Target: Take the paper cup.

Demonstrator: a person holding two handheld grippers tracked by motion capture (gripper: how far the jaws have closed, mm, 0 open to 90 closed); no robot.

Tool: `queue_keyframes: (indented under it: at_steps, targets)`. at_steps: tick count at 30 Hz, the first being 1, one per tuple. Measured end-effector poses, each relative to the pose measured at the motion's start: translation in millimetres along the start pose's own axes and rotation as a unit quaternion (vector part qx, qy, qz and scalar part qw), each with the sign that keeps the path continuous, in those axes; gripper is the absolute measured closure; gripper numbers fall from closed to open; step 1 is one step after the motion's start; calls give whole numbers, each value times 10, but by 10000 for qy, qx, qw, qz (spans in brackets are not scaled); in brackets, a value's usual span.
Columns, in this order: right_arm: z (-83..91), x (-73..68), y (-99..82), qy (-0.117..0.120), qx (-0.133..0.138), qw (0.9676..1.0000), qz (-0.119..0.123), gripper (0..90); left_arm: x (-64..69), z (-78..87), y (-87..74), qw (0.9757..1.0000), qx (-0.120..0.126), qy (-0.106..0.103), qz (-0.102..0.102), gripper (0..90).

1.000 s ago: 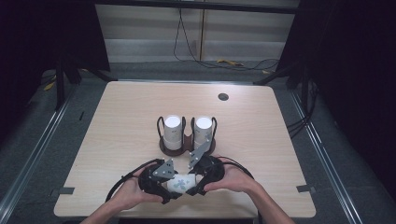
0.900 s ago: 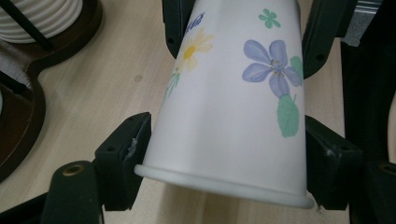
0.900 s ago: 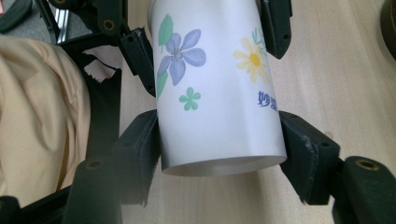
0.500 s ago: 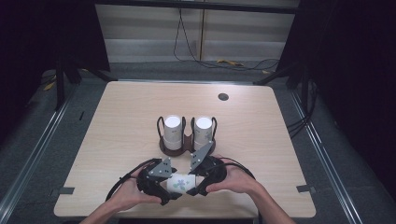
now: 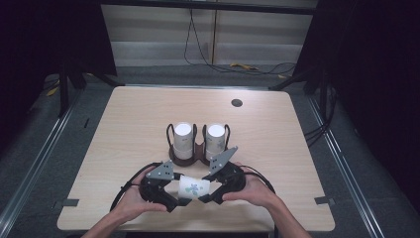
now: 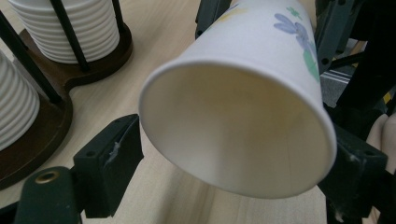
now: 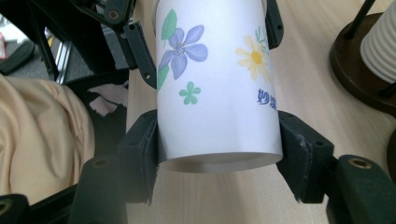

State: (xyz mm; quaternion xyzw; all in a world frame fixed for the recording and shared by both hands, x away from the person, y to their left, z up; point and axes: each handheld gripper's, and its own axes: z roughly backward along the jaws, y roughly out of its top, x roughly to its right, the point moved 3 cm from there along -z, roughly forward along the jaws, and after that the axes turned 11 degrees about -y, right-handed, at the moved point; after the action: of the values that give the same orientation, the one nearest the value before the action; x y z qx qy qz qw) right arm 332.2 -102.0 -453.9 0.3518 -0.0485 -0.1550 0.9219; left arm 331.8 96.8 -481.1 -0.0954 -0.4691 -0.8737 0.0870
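A white paper cup [image 5: 194, 188] printed with flowers lies on its side just above the table, near the front edge, held between both grippers. My right gripper [image 5: 207, 190] is shut on the cup [image 7: 215, 93] close to its base, one pad pressed on each side [image 7: 217, 154]. From the opposite end, my left gripper [image 5: 182, 194] is shut on the cup [image 6: 243, 116] near its open rim, and I look straight into the empty mouth [image 6: 233, 158].
Just behind the grippers, a dark wooden holder [image 5: 198, 154] carries two upright stacks of white ribbed cups [image 5: 183, 136] [image 5: 215, 139] between wire posts. A small dark round spot [image 5: 236, 102] marks the far table. Bare wood lies left and right.
The left gripper's grey plate has drifted slightly to the left. The cup and both hands stay in about the same place near the front edge.
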Motion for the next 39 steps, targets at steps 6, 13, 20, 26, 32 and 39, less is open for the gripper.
queue_keyframes:
  at_steps: [6,13,20,26,32,39]
  targets:
    - [52,35,-24,-131,294,9993,-201,376,-13,49,5,9997,194,127,61,157]
    - [102,71,-38,-252,637,9965,-484,376,-4,66,9,9996,246,133,46,157]
    - [122,76,-51,-289,789,9948,-582,376,-10,115,22,9988,445,173,88,157]
    - [134,85,-81,-375,994,9917,-728,375,-16,170,29,9980,607,149,71,157]
    - [139,94,-108,-334,1186,9890,-824,375,-11,209,32,9973,702,186,110,158]
    - [152,97,-113,-327,1290,9872,-883,376,6,234,45,9962,833,211,138,173]
